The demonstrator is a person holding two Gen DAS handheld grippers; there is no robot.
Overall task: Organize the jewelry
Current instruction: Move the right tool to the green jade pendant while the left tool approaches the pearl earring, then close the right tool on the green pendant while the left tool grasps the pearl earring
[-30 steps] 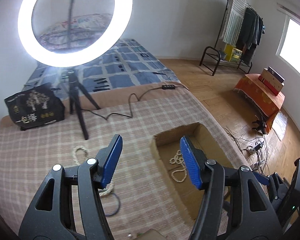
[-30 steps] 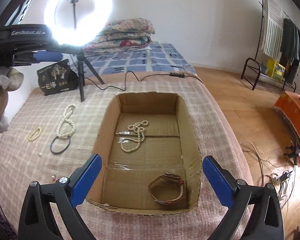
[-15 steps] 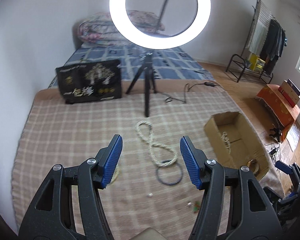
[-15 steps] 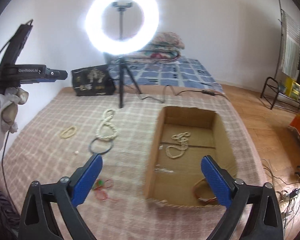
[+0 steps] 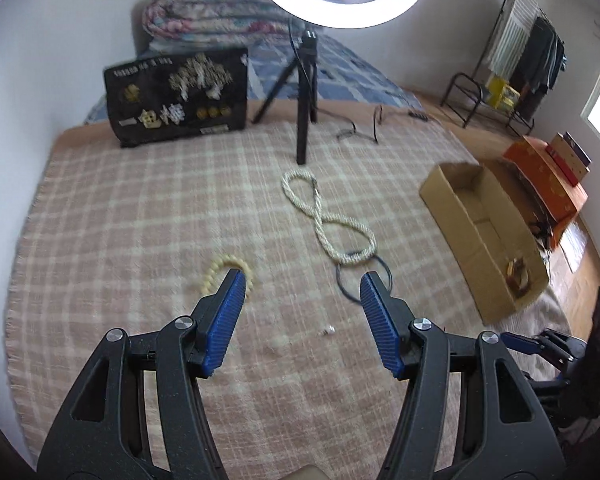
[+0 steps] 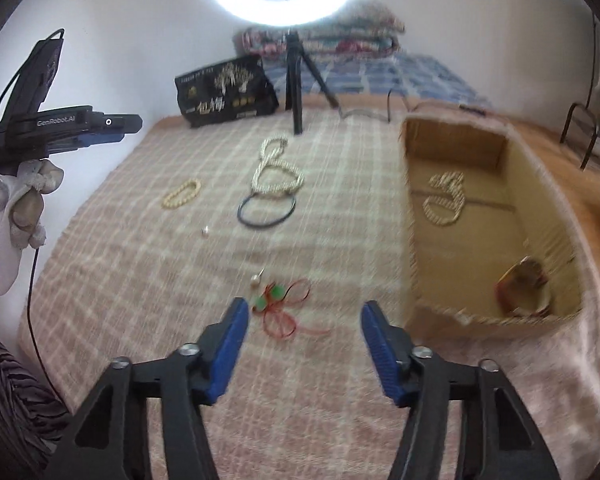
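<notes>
A: We log both grippers with jaws spread wide and nothing between them. The left gripper [image 5: 302, 284] hangs over the checked blanket [image 5: 140, 208] on the bed. Just past its left fingertip we see a cream bead bracelet [image 5: 230, 270], partly hidden behind that finger.

B: Agreed. Past its right fingertip lies a thin black ring [image 5: 364, 278], and a twisted pearl rope [image 5: 326, 216] in a figure-eight overlaps that ring's far edge. We also note a small pearl stud [image 5: 330, 330] loose on the blanket, between the two fingers.

A: From the right wrist view, the right gripper [image 6: 302, 308] hovers low. A red cord with green beads [image 6: 286, 306] lies just ahead, near its left fingertip. Motion blur softens that view, so we can't tell the finer detail.

B: We place the cardboard box [image 6: 410, 216] to the right on the bed, open at the top. Inside, a pearl necklace [image 6: 446, 200] sits toward the far end and a brown strap watch [image 6: 526, 290] in the near corner.

A: Background for the record: a ring light [image 5: 340, 4] on a black tripod [image 5: 304, 108], and a black printed bag [image 5: 176, 98] standing at the blanket's far edge.
</notes>
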